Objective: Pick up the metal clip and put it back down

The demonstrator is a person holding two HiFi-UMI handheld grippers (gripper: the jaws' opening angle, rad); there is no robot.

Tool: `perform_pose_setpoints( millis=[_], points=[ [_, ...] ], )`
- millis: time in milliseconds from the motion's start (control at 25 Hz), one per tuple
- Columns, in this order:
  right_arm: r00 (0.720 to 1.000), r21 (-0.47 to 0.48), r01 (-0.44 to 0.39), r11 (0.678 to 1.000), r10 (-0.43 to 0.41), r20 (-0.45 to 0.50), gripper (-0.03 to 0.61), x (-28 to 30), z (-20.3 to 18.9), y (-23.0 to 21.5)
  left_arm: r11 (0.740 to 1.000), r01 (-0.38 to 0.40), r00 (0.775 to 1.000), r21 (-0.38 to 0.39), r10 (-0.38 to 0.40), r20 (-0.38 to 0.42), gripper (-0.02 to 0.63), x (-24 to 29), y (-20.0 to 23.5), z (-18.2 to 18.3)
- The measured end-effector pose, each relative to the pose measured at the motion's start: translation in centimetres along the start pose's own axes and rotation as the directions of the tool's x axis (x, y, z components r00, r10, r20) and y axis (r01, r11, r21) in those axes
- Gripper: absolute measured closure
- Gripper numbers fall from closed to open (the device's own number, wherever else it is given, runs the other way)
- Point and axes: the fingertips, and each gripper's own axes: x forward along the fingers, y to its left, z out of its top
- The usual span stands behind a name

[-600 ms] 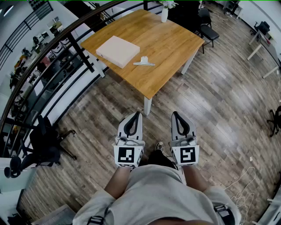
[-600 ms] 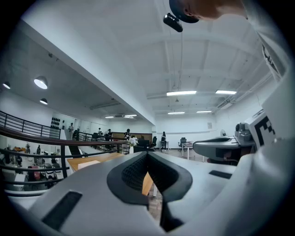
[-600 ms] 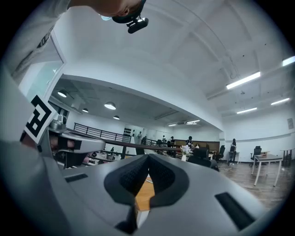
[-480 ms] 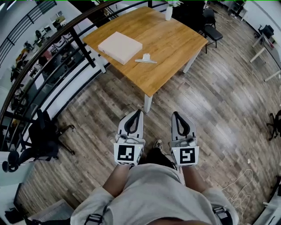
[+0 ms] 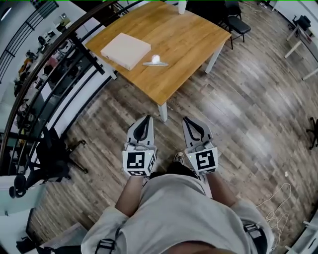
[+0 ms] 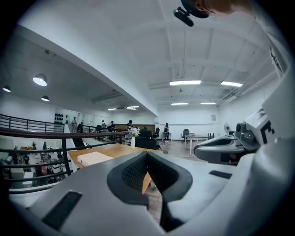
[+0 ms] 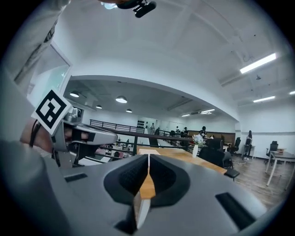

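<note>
The metal clip lies flat on the wooden table, just right of a flat white box. In the head view both grippers hang over the floor, well short of the table's near corner. My left gripper is shut with nothing in it, and its tips meet in the left gripper view. My right gripper is likewise shut and empty. The clip is too small to make out in either gripper view. The box shows ahead of the left gripper.
A dark railing runs along the table's left side, with a lower floor beyond it. A white vase stands at the table's far edge, and a black chair behind. The table leg stands between the grippers and the tabletop.
Both grippers sit a little higher in the head view, closer to the table's near corner. The table has slid left in the view. Both stay shut.
</note>
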Motion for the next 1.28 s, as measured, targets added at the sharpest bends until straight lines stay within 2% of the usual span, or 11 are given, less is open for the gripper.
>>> perform_pose_setpoints(
  millis=[160,440,640,960,1280],
  points=[
    [1.0,-0.042,-0.026,0.999,0.026,0.005,0.551,0.3,-1.0,-1.7,1.0,-0.018,0.999,0.0,0.018,-0.028,0.589,2.1,-0.8,-1.0],
    [0.999,0.067,-0.025,0.997,0.027,-0.027,0.551,3.0,-3.4,-4.9,1.0,-0.014,0.996,0.002,0.014,-0.088,0.589,6.1,-0.7,-2.5],
    [0.996,0.058,-0.033,0.998,0.038,-0.076,0.551,6.2,-5.3,-7.0,1.0,-0.005,0.993,-0.016,0.003,-0.121,0.589,10.2,0.9,-4.1],
    [0.986,0.043,-0.066,0.997,0.072,-0.148,0.551,15.0,-6.3,-9.2,0.998,0.023,0.99,-0.054,-0.03,-0.14,0.589,18.5,6.6,-5.1],
    [0.96,0.022,-0.101,0.995,0.103,-0.262,0.549,24.8,-6.5,-11.0,0.994,0.082,0.975,-0.071,-0.095,-0.201,0.589,26.0,13.6,-6.1]
  ],
)
